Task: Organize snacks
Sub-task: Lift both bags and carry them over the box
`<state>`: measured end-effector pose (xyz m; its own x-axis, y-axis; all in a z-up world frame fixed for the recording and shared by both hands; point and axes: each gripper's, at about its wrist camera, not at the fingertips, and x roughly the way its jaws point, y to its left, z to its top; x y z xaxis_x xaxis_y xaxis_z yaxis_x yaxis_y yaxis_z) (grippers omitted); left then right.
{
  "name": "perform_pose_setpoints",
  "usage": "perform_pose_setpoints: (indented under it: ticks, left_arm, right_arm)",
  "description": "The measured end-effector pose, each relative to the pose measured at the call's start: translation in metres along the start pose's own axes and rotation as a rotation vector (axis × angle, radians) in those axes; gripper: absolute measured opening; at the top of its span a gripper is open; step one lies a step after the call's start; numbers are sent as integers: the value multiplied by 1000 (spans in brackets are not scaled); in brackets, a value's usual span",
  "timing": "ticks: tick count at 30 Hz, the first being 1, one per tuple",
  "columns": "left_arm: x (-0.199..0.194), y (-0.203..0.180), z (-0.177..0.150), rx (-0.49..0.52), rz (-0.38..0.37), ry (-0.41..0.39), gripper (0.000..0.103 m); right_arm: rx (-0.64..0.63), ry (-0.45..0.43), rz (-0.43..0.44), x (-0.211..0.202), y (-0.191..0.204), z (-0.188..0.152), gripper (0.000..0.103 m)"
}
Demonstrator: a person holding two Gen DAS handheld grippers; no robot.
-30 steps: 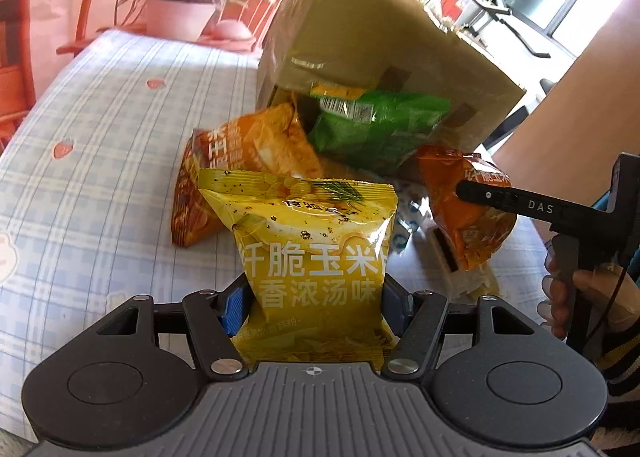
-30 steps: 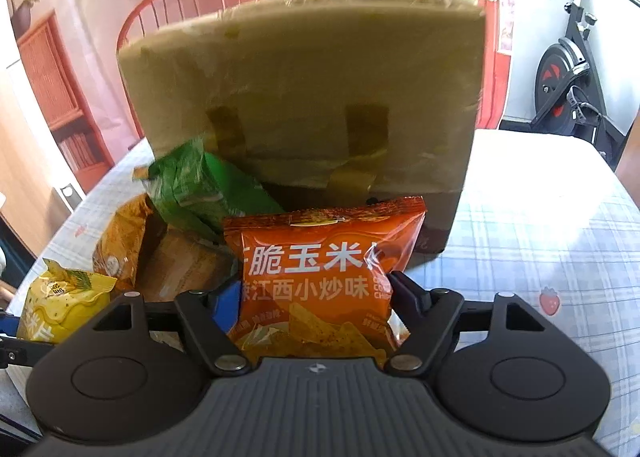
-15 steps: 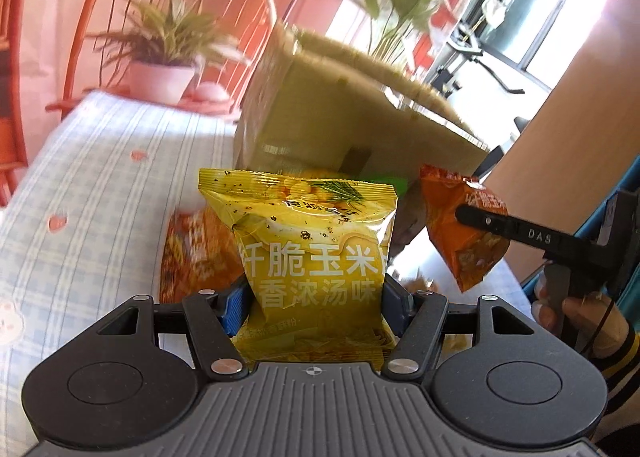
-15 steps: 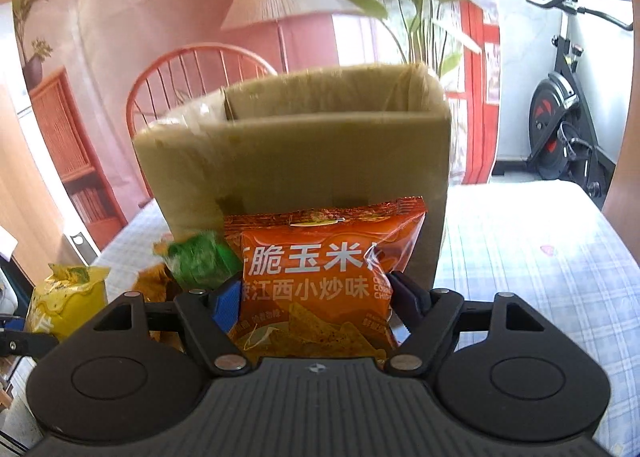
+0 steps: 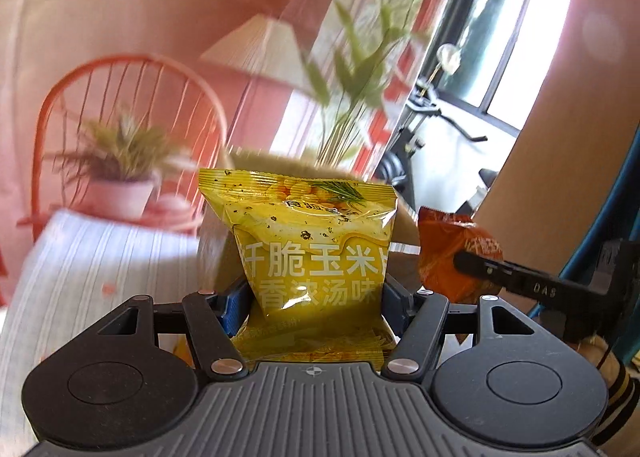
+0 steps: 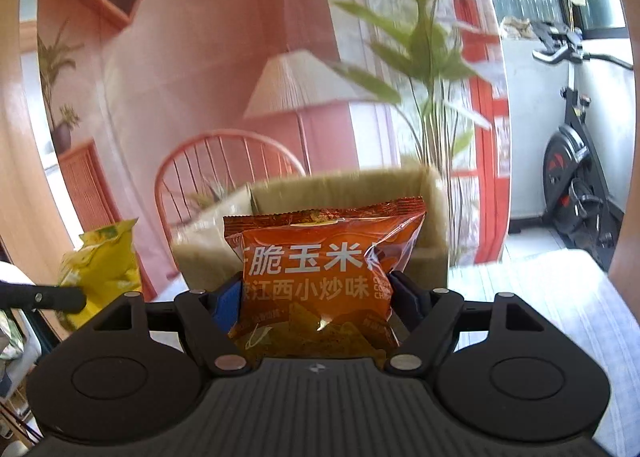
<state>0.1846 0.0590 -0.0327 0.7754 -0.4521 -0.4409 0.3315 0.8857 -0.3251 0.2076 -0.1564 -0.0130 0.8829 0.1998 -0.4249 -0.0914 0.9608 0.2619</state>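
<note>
Above the table (image 5: 100,257), left gripper (image 5: 316,293) pinches yellow bag (image 5: 312,241) upright; right gripper (image 6: 316,293) pinches orange bag (image 6: 320,257). Both jaws narrowed onto packs, box (image 6: 428,225) behind.

yellow bag (image 5: 316,257): 脆玉米, 香浓汤味 | orange bag (image 6: 320,277): 脆玉米, 江西小炒味 | right tongs (image 5: 544,289): DAS

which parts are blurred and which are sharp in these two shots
Left wrist view: the yellow snack bag in the left tool is sharp, the potted plant and tablecloth smeared. Right wrist view: the orange snack bag is crisp, the cardboard box streaked.
</note>
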Motion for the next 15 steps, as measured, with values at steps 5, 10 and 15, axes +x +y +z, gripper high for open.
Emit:
perform_pose_setpoints:
  ticks: [5,10,15]
  left_arm:
    - [21,-16,40,53,-13,-46,68]
    - [66,-23,76,62,4,-58,69]
    - [120,-29,97,102,42,2,69]
  right_arm:
    - [-51,-66,-2,11,-2,30,77]
    - [-122,-76,-8,45,-1,56,77]
    - [-149,-57,-63,88,-4,69,77]
